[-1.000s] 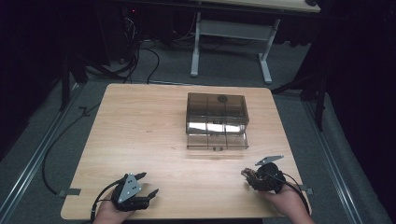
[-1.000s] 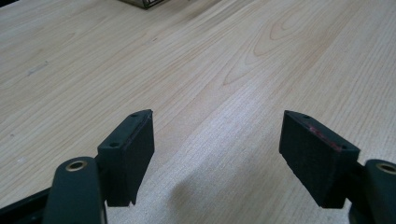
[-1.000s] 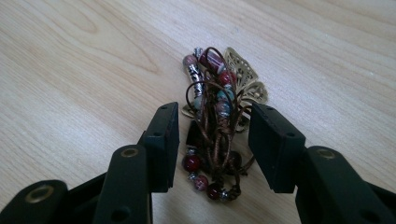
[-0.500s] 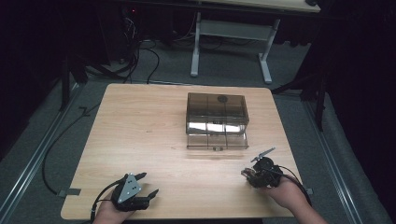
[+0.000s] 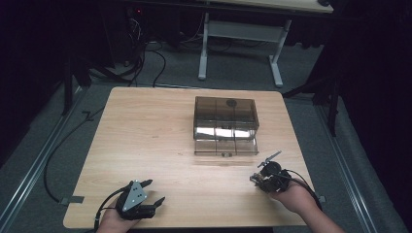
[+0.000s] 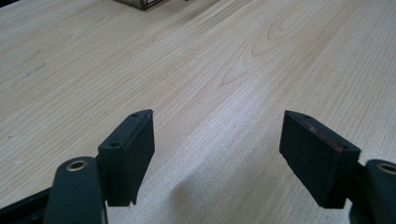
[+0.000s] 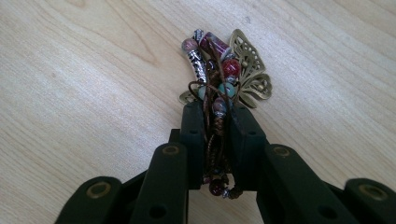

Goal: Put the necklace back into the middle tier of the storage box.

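Wooden table [image 5: 145, 136] bears smoky compartmented box [image 5: 224, 125], contents unclear

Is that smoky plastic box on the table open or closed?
Closed, it seems: the box's tinted lid lies flat over its compartments, with no gap visible. Latching cannot be told.

Your room: dark, black surroundings.
Grey carpet floor [image 5: 58, 145], white-legged desk [image 5: 243, 29] behind your table, cables [image 5: 141, 53] trailing.

One camera looks down from above on the whole desk [image 5: 145, 131]; two ride the tongs, close over its woodgrain.
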`<state>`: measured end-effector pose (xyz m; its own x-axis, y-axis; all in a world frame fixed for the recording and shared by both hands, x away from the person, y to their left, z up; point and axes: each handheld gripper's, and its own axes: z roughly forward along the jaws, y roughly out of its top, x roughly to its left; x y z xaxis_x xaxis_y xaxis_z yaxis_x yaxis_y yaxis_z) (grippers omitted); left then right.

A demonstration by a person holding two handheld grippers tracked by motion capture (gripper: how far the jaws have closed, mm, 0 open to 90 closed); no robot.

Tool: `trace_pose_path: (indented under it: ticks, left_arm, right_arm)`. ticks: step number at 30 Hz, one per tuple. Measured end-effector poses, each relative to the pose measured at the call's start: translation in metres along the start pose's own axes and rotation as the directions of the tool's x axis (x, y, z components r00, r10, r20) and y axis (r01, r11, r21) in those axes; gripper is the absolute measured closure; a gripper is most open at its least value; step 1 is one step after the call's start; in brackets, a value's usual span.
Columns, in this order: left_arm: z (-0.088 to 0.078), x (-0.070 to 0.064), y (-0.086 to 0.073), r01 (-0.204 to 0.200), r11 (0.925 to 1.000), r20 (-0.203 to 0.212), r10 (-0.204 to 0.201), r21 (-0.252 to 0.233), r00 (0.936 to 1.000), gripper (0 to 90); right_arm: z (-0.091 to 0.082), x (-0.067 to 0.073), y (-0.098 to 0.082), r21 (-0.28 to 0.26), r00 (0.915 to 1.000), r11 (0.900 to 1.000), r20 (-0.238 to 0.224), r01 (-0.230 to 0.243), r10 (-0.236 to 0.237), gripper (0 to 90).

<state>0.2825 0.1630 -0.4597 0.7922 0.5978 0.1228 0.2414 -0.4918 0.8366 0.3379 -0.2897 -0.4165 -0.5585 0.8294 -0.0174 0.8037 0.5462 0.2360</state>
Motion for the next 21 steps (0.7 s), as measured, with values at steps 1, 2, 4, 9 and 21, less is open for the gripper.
trace_pose_path:
  ticks: [1,2,4,9,21]
  left_arm:
    - [0.000,0.000,0.000,0.000,1.0000,0.000,0.000,0.000,1.0000,26.9]
    - [0.000,0.000,0.000,0.000,1.0000,-0.001,0.000,0.000,1.0000,26.9]
    - [0.000,0.000,0.000,0.000,1.0000,-0.001,0.000,0.000,1.0000,26.9]
    - [0.000,0.000,0.000,0.001,1.0000,-0.001,-0.001,0.000,1.0000,26.9]
    - [0.000,0.000,0.000,0.000,1.0000,0.000,0.000,0.000,1.0000,26.9]
  right_arm:
    - [0.000,0.000,0.000,0.000,1.0000,1.000,0.000,0.000,0.000,78.9]
    - [0.000,0.001,0.000,0.000,1.0000,1.000,0.006,0.004,-0.004,79.2]
    - [-0.001,0.001,0.000,-0.004,1.0000,1.000,0.004,0.002,-0.001,79.5]
    - [-0.005,0.001,0.000,-0.017,1.0000,1.000,-0.007,-0.004,0.003,79.7]
    - [-0.015,-0.002,0.001,-0.045,0.9995,0.999,-0.026,-0.019,0.018,79.8]
